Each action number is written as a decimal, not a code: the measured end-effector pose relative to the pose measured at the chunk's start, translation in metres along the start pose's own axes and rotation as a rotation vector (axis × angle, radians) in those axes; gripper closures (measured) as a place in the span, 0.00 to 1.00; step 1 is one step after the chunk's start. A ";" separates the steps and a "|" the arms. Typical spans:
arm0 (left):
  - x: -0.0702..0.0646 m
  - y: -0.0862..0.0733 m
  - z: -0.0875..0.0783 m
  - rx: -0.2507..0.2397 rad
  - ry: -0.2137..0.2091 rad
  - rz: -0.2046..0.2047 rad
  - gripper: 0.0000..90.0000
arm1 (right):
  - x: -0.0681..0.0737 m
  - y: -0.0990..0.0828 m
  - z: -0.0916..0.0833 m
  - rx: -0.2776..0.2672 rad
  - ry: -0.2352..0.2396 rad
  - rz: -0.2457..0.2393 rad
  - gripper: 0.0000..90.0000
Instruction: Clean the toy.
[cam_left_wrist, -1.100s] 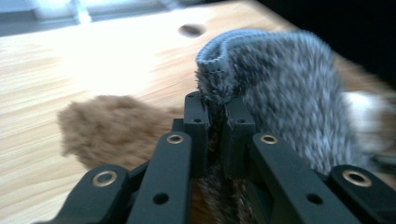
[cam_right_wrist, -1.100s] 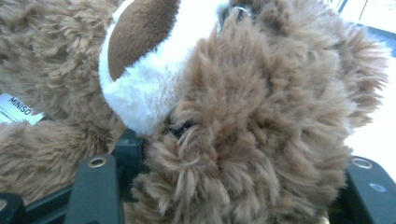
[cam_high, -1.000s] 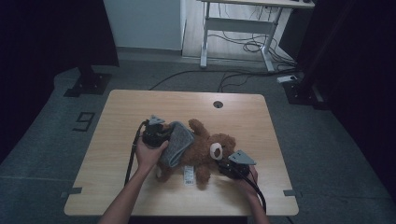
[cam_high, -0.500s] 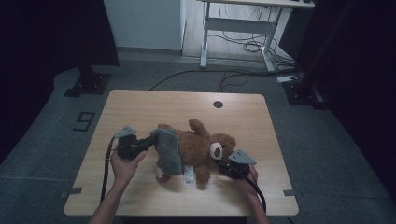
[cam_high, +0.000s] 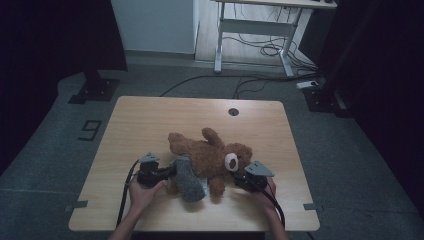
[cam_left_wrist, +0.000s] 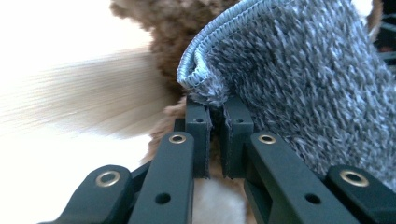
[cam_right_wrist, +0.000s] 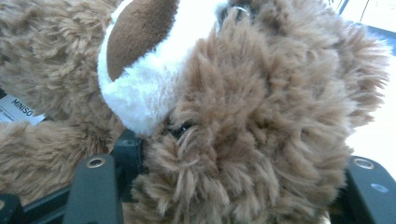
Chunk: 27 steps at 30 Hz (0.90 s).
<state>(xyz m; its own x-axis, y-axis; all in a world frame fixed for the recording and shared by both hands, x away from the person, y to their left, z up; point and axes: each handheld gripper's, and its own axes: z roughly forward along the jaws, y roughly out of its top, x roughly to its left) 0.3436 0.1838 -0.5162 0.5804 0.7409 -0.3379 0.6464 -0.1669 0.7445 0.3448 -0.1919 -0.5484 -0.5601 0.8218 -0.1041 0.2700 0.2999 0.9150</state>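
The pale wooden tabletop (cam_high: 150, 125) carries a brown plush teddy bear (cam_high: 210, 155) lying on its back near the front edge, head toward the person's right. Draped over the bear's lower body, on its left side, is a grey fuzzy knitted garment (cam_high: 189, 180) with a ribbed hem. The left gripper (cam_high: 167, 172), just left of the bear, is pressed together, pinching that hem (cam_left_wrist: 201, 74). The right gripper (cam_high: 241, 179), at the bear's head, is clamped on the plush of the head (cam_right_wrist: 261, 140). To do this step well, I judge the right should pin the bear steady while the left draws the garment evenly along the body, keeping the hem taut and not snagging the legs.
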 end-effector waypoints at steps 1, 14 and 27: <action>0.001 0.000 -0.002 0.004 0.010 0.005 0.92 | 0.000 0.000 0.000 0.000 0.000 0.000 0.40; 0.049 -0.019 -0.013 0.098 0.261 -0.037 0.92 | -0.001 0.000 0.000 0.000 0.002 0.003 0.40; 0.009 0.044 -0.029 -0.137 0.030 -0.031 0.92 | -0.001 0.000 0.000 0.001 -0.003 0.004 0.40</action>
<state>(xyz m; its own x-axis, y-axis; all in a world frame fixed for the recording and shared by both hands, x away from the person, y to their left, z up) 0.3629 0.2017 -0.4694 0.5444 0.7640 -0.3463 0.5893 -0.0545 0.8061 0.3455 -0.1921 -0.5483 -0.5570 0.8243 -0.1015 0.2728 0.2970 0.9151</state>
